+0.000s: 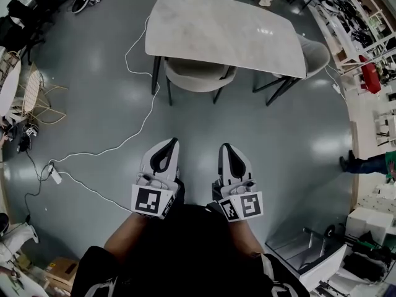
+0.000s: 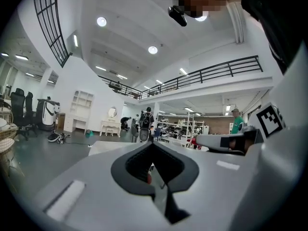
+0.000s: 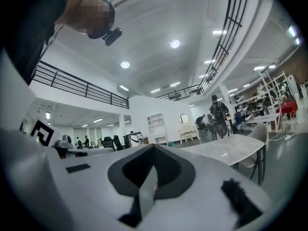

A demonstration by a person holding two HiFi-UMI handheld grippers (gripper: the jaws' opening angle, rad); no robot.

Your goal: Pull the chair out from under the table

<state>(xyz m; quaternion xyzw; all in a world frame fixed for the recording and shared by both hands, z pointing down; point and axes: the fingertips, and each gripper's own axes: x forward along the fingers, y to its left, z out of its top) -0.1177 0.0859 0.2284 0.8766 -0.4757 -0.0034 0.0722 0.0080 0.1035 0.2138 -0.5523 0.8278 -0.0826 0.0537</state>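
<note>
Left hand-held gripper [image 1: 172, 141] closed, empty; right hand-held gripper [image 1: 224, 146] likewise.

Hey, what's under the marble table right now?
A beige chair is tucked under the table at its near edge; only its curved back and dark legs show. Its seat is covered by the tabletop. A second chair stands at the right end.

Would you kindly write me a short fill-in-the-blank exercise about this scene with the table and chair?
1. The nearer chair is tucked ____ the table.
2. The left gripper and right gripper have their fingers ____.
3. A white cable crosses the floor to the table's ____.
Missing words: under; shut; left.
</note>
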